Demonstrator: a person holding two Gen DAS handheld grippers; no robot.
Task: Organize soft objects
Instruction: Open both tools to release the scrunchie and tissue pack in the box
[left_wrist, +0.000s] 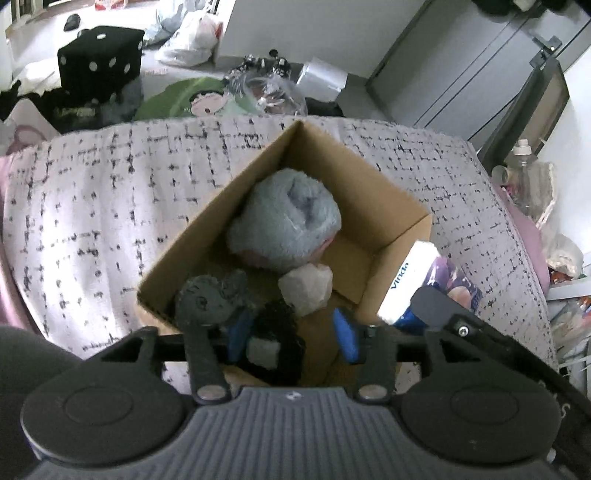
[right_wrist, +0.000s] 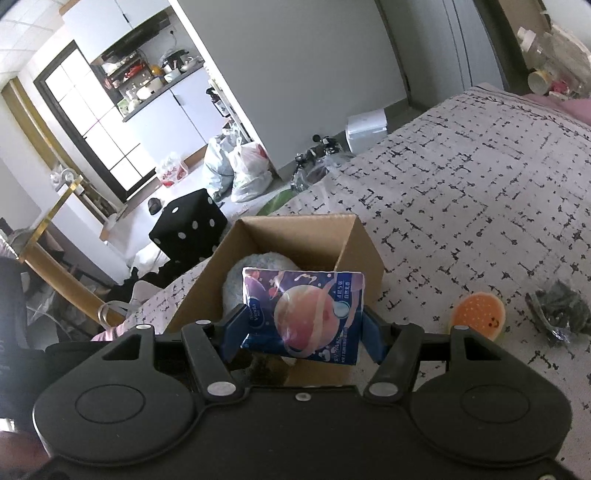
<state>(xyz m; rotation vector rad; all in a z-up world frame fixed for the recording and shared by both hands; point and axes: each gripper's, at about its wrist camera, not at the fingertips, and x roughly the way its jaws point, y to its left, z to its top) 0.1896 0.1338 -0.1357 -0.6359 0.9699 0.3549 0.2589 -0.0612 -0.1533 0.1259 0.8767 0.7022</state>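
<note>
Nearest, the right gripper (right_wrist: 300, 328) has its blue fingers (right_wrist: 232, 332) clamped on a glossy rectangular tissue pack (right_wrist: 303, 314) above the cardboard box (right_wrist: 364, 254). Left gripper (left_wrist: 291, 336) fingers stand apart over the box's black knit piece (left_wrist: 275, 339), before a fluffy blue plush (left_wrist: 284, 218).

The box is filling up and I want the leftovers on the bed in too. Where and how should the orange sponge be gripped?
The orange sponge lies flat on the bedspread, round face up, apart from the dark bundle. Probably best to come straight down and pinch across its rim, one finger each side. The right gripper is nearest but holds the tissue pack, so drop that in the box first.
</note>
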